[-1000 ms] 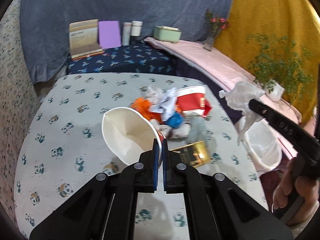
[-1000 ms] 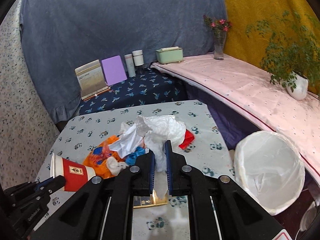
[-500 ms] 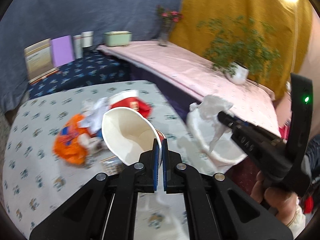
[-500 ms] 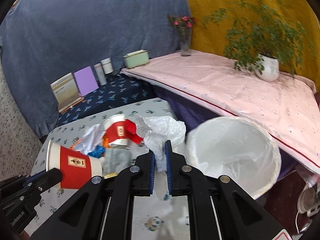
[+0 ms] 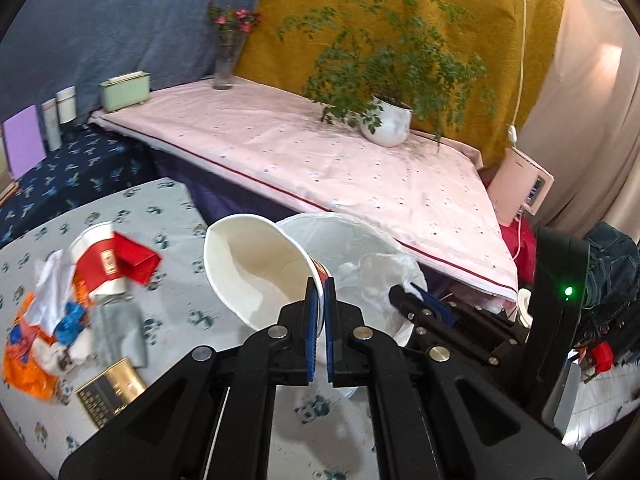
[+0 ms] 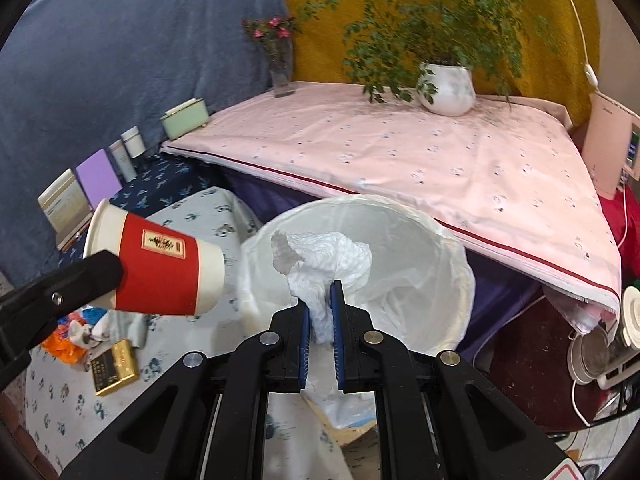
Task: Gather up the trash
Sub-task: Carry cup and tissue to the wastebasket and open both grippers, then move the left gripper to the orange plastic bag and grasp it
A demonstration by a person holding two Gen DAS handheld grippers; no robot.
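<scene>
Two grippers now swung from worktop (image 5: 168,312) to bin (image 6: 436,256): left gripper (image 5: 319,312) fingers pinching paper cup (image 5: 256,268) rim, right gripper (image 6: 321,320) pinching crumpled tissue (image 6: 324,256); drop likely next.

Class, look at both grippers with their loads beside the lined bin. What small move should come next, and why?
Probably open the right gripper and let the crumpled tissue fall: it appears to hang over the lined bin already. The left gripper pinches the red paper cup by its rim, off to the bin's side, so it should go second.
</scene>
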